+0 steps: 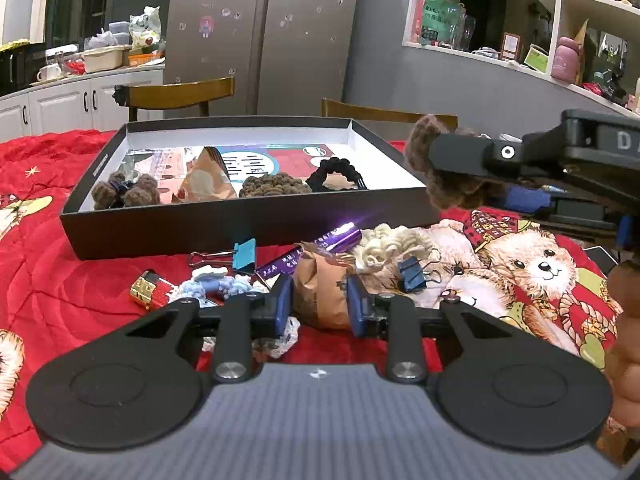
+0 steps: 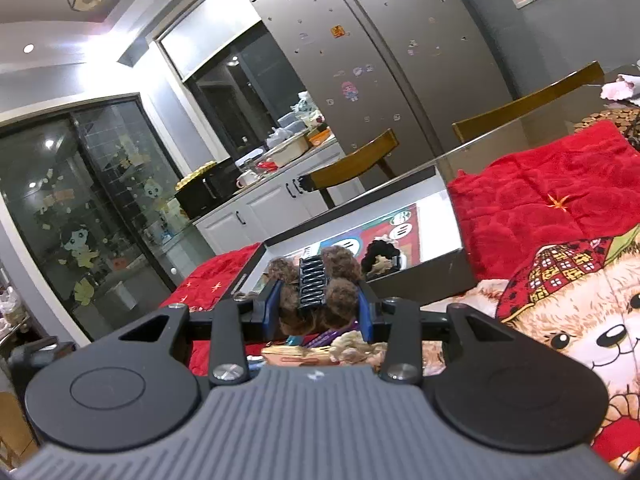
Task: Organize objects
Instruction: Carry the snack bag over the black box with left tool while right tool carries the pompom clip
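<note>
Red bear-printed cloth is spread over the bench (image 1: 80, 280). A brown fuzzy hair clip (image 2: 316, 292) is clamped in the right claw (image 2: 320, 312) beside the black box (image 1: 240, 224). A brown packet (image 1: 320, 292) is straddled by the half-open left claw (image 1: 320, 308).

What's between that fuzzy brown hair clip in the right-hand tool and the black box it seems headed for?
Nothing visible. The right gripper holds the fuzzy brown hair clip up in the air beside the black box, above its near right corner wall. The box is open-topped, with bare floor between the things already inside.
</note>
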### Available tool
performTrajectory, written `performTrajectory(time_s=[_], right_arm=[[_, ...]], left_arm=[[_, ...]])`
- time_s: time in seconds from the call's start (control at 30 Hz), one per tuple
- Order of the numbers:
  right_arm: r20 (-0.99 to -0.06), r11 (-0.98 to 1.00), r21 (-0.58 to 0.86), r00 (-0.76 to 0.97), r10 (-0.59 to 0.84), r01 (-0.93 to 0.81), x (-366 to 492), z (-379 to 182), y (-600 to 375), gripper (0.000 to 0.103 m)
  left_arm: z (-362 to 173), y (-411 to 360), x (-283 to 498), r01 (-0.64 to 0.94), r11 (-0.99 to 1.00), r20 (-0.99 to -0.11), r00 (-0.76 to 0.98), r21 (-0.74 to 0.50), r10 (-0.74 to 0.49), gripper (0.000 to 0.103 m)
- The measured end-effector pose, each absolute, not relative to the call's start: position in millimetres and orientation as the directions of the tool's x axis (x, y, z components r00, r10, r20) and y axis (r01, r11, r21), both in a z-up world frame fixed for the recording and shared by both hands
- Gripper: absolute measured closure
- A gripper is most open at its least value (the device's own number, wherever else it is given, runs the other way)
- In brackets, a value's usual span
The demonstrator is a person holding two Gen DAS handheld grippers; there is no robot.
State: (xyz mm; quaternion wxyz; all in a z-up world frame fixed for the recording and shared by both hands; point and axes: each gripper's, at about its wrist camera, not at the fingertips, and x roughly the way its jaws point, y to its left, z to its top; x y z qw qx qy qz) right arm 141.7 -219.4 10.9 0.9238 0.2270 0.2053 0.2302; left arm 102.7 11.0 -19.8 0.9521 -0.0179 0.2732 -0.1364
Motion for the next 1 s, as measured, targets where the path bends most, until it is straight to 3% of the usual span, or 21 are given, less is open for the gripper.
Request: performTrajectory(time_s=[0.5, 0.77, 1.0], right_arm=[[-0.259, 0.797, 0.528, 0.839, 0.479, -0.292, 154, 26, -217, 0.061], [-0.268, 0.801, 0.499, 0.820, 0.506, -0.331, 178, 56, -185, 0.061], [-0.318, 0.802, 0.505, 0.796, 0.515, -0.317, 230, 72, -139, 0.061]], left_arm=[[21, 21, 69, 0.306, 0.949, -0.369, 0.875, -0.079, -0.313, 0.070], [65, 62, 84, 0.195, 0.977, -0.244, 0.947, -0.089, -0.211, 0.070], [96, 108, 143, 0.109, 0.986, -0.236, 0.962, -0.123, -0.136, 0.070]])
